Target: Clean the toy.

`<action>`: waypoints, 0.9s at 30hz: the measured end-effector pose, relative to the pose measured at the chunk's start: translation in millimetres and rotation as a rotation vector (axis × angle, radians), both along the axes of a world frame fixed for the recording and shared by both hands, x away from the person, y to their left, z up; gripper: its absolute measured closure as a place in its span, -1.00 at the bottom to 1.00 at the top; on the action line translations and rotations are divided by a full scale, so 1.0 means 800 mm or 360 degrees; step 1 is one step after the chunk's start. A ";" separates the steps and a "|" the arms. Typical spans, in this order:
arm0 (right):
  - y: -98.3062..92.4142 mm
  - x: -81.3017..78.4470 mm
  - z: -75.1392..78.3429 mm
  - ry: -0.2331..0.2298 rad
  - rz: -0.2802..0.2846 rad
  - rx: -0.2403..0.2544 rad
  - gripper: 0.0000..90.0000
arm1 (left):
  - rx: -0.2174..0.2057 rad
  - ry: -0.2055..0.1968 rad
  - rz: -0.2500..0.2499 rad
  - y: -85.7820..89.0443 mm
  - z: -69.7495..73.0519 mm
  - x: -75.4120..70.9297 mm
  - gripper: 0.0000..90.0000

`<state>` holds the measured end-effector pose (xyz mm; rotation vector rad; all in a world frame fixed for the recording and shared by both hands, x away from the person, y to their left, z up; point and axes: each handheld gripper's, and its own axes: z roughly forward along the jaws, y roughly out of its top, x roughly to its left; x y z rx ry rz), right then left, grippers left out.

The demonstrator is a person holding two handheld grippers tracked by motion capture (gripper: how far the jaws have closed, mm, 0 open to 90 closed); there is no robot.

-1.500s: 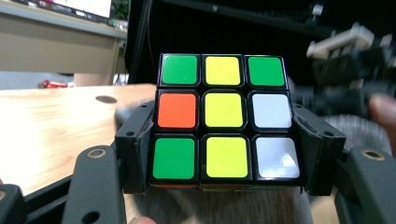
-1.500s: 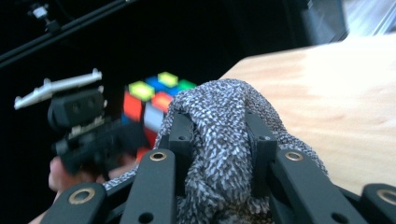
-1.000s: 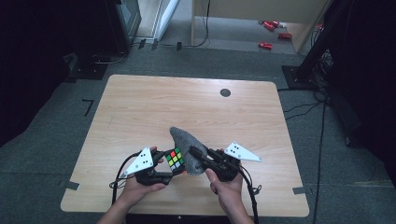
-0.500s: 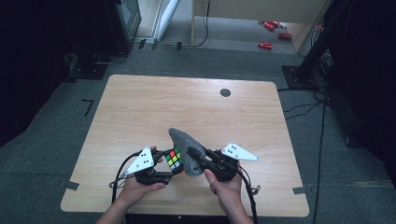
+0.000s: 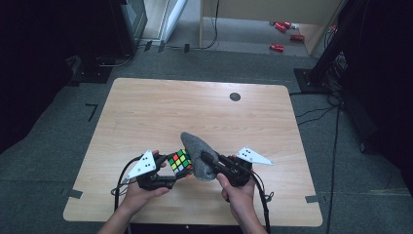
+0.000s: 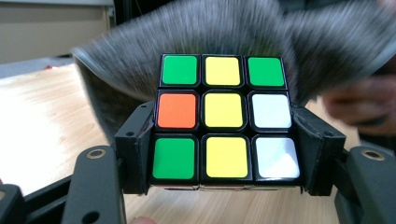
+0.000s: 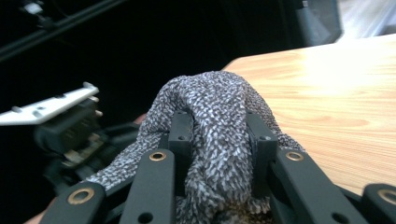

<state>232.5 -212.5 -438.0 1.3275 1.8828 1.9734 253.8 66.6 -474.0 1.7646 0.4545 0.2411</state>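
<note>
Left gripper [image 5: 168, 171] clamped on Rubik's cube [image 5: 179, 161], lower centre; right gripper [image 5: 210, 160] pinching grey cloth [image 5: 198, 153] beside it, draped behind cube. Wooden table [image 5: 195, 112] underneath, cable port [image 5: 235, 96] far off upper right.

My right gripper [image 7: 219, 154] pinches a bunched grey speckled cloth [image 7: 210, 107] between its black jaws. My left gripper [image 7: 65, 126] sits just beyond the cloth on the left, and the wooden tabletop [image 7: 327, 88] stretches away to the right.
</note>
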 end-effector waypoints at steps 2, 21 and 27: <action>0.004 -0.001 -0.001 -0.0006 0.0027 -0.0008 0.55 | 0.0006 -0.0011 -0.0011 -0.003 0.001 -0.002 -0.23; 0.009 0.002 -0.011 -0.0024 0.0048 -0.0137 0.56 | 0.0023 -0.0004 0.0034 -0.002 0.000 -0.001 -0.23; -0.009 0.012 -0.026 0.0013 -0.0059 -0.0255 0.56 | -0.0065 0.0024 0.0085 0.013 0.004 0.009 -0.23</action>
